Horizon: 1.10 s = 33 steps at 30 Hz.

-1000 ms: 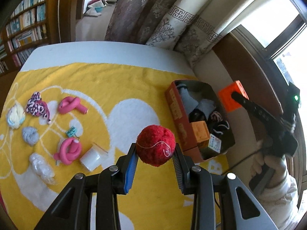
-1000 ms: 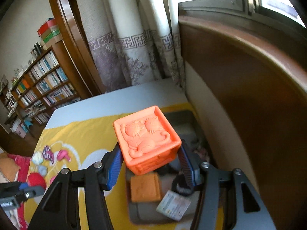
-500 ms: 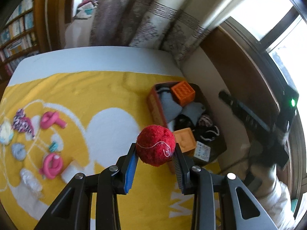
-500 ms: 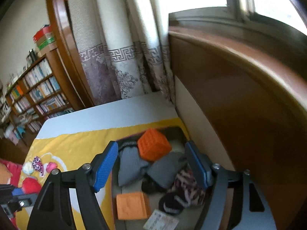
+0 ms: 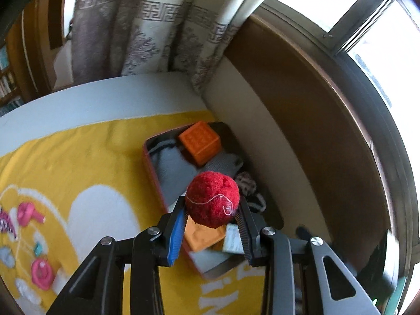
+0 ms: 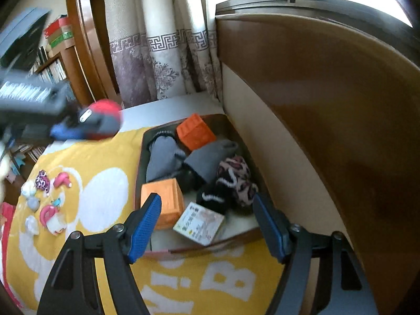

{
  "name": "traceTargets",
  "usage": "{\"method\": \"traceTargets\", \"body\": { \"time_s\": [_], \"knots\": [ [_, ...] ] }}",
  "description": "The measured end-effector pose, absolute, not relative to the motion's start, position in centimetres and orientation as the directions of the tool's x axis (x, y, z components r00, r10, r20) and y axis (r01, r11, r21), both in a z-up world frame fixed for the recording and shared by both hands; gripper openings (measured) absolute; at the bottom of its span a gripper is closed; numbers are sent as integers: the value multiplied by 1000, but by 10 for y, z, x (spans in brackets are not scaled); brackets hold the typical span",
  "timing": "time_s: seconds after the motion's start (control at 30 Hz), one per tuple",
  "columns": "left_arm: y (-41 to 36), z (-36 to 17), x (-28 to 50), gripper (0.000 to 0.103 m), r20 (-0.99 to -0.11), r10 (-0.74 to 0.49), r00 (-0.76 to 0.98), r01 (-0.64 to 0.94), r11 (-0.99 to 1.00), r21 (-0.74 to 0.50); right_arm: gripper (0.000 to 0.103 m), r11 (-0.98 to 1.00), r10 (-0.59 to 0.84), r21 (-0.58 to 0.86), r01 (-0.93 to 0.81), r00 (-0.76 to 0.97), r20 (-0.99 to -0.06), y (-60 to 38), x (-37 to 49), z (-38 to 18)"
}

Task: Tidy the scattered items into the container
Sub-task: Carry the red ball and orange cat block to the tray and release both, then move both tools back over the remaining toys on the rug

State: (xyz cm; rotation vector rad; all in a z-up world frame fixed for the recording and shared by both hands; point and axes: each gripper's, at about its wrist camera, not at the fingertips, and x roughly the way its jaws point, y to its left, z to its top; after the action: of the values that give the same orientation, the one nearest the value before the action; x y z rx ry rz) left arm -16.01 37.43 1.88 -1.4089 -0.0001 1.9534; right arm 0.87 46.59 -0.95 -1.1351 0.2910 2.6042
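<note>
My left gripper (image 5: 211, 202) hangs over the red-walled box (image 5: 151, 162) with a fuzzy red pompom ball (image 5: 212, 199) between its pads. Its jaws are opening, and the ball still sits at the fingertips, touching both. In the right wrist view the left gripper (image 6: 78, 123) is a blur at the box's (image 6: 137, 173) far left corner, carrying the ball (image 6: 105, 118). My right gripper (image 6: 206, 197) stands open and empty above the box's near end. Inside lie two orange cubes (image 6: 195, 135) (image 6: 162, 202), grey socks (image 6: 162, 157) and a patterned card (image 6: 199, 223).
The box sits on a yellow blanket (image 6: 105, 275) against a wooden headboard (image 6: 328, 131). Several loose items lie at the blanket's left, among them pink curlers (image 6: 62, 179) (image 5: 42, 273) and a leopard-print piece (image 6: 42, 181). Curtains (image 5: 157, 39) hang behind the bed.
My left gripper carried the ball rightwards until it hung over the box, and its jaws have widened a little. My right gripper let go of the orange cube, which now lies at the box's far end.
</note>
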Motion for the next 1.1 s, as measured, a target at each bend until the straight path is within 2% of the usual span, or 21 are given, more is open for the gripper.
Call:
{"method": "traceTargets", "body": {
  "time_s": [0.03,0.07,0.1,0.57,1.1],
  "knots": [
    [378,19,-162,63,-831,538,-141,-536,-747,-393,76,-939,172,74,-335,-648,-742,465,11,-10],
    [381,19,-164,77,-834,533,-143,-526,-755,-392,76,-940,171,74,-333,-646,-744,465,10,-11],
    [383,20,-165,79,-831,533,-156,-518,-761,-391,76,-941,172,71,-332,-646,-744,465,11,-11],
    [329,18,-164,79,-838,508,-197,-433,-812,-391,76,-956,106,99,-276,-641,-760,446,7,-19],
    [178,13,-156,79,-844,452,-290,-250,-887,-389,76,-980,-59,165,-113,-622,-781,363,-21,-21]
  ]
}}
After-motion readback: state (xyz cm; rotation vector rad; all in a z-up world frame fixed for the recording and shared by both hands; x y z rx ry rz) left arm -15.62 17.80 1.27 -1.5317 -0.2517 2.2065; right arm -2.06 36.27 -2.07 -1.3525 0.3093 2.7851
